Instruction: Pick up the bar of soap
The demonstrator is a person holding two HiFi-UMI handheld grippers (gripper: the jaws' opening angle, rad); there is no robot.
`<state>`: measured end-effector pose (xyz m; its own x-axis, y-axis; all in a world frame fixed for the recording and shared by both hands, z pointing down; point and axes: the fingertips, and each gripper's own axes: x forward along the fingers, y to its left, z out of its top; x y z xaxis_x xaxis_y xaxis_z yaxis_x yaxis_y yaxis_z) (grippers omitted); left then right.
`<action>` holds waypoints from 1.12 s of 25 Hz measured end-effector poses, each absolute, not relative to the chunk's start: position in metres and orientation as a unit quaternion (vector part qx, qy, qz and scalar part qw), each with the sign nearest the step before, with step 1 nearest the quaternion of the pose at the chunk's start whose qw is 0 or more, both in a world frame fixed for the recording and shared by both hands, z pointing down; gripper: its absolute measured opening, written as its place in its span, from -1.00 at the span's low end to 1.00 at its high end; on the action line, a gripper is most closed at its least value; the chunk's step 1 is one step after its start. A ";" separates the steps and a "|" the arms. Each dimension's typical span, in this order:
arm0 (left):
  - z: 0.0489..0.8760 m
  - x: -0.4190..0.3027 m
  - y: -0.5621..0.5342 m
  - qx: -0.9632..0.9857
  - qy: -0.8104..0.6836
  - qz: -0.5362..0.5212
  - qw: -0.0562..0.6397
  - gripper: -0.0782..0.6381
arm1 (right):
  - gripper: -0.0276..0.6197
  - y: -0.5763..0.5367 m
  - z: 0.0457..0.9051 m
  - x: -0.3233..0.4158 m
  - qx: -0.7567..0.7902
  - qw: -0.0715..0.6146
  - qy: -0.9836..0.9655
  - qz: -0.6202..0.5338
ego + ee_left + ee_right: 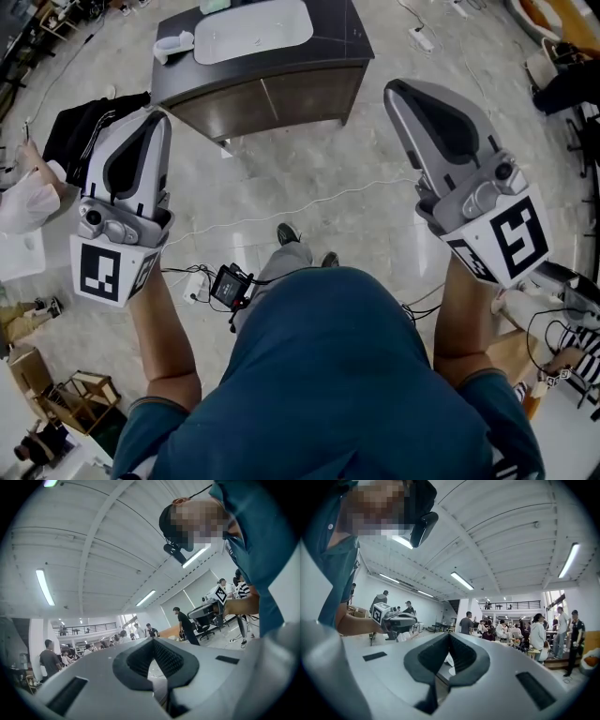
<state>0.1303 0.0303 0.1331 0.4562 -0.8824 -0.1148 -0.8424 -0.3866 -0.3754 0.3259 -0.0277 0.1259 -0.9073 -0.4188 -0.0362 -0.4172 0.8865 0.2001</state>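
The fingers [133, 660] of the left gripper [152, 640] are clenched tip to tip with nothing between them; the right gripper [450, 635] is clenched likewise and empty; both are held in the air above the floor [319, 187], well apart from each other; ahead of the fingers, between the two pairs, stands a dark table [281, 94] bearing a white basin [253, 33]; a pale green piece at the basin's far rim, possibly the bar of soap [214, 5], lies well beyond both.
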 end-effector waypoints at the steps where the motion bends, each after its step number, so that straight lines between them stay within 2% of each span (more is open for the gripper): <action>1: 0.134 0.126 0.025 -0.832 0.517 -0.049 0.193 -0.77 | -0.87 -0.032 0.126 0.322 0.218 0.004 -0.971 -0.102; 8: 0.132 0.085 -0.010 -0.836 0.515 -0.020 0.188 -0.77 | -0.87 -0.064 0.120 0.277 0.225 0.013 -0.968 -0.110; 16: 0.146 0.055 -0.029 -0.834 0.526 -0.035 0.162 -0.77 | -0.87 -0.090 0.117 0.245 0.208 0.021 -0.971 -0.114; 28: 0.148 0.047 -0.092 -0.791 0.587 -0.053 0.163 -0.77 | -0.87 -0.177 0.129 0.227 0.129 0.002 -0.986 -0.101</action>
<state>0.0475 -0.0917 0.1476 0.3059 -0.9459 -0.1077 -0.9113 -0.2582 -0.3207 0.2269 -0.1767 0.1293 -0.9665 -0.2555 -0.0225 -0.2548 0.9463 0.1991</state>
